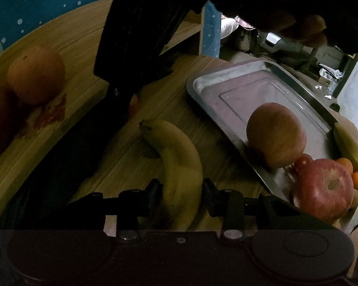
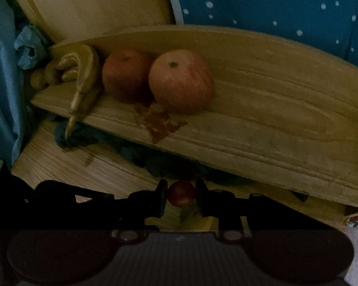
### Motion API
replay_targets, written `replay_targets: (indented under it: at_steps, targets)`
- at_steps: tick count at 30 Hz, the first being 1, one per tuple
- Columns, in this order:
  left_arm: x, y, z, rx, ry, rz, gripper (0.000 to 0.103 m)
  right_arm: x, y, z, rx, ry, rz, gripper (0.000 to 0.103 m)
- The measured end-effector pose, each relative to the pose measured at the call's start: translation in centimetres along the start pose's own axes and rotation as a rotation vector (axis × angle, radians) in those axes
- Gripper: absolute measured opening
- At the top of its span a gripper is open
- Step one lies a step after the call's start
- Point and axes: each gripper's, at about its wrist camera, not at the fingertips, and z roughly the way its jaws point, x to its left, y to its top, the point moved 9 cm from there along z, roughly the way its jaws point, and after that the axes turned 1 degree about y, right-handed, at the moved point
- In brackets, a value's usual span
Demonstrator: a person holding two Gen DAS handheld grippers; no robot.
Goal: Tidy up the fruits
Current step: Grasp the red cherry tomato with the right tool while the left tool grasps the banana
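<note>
Left gripper (image 1: 179, 194) pinches our curved yellow banana (image 1: 176, 164) on the woodgrain table (image 1: 121, 164), its lower end hidden. Right gripper (image 2: 181, 194) squeezes a small, round red fruit (image 2: 181, 193), too dim to identify.

The tray (image 1: 229, 81) is bare metal with a dull, brushed sheen and a few soft reflections along its rim. Under it the table (image 1: 140, 162) shows matt wood grain in fine streaks. The raised board (image 2: 274, 109) at the far side is pale wood, smooth, with broad grain rings and a patch of flaking reddish stain (image 2: 160, 124). The banana (image 1: 179, 162) has a matt, waxy peel; the red apple (image 1: 322, 188) looks glossy and speckled. The dotted blue cloth (image 2: 286, 7) is soft and matt.
</note>
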Motion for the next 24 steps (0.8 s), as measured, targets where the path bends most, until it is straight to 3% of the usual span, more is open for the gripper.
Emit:
replay_targets:
  at_steps: [7, 24]
  targets:
    - [-0.4, 1.7, 1.4, -0.017, 0.01, -0.024, 0.037, -0.1, -0.3, -0.1, 0.004, -0.02, 0.014, 0.029]
    - [0.0, 1.6, -1.4, -0.032, 0.012, -0.166, 0.036, -2.2, -2.6, -3.0, -0.063, -0.051, 0.146, 0.029]
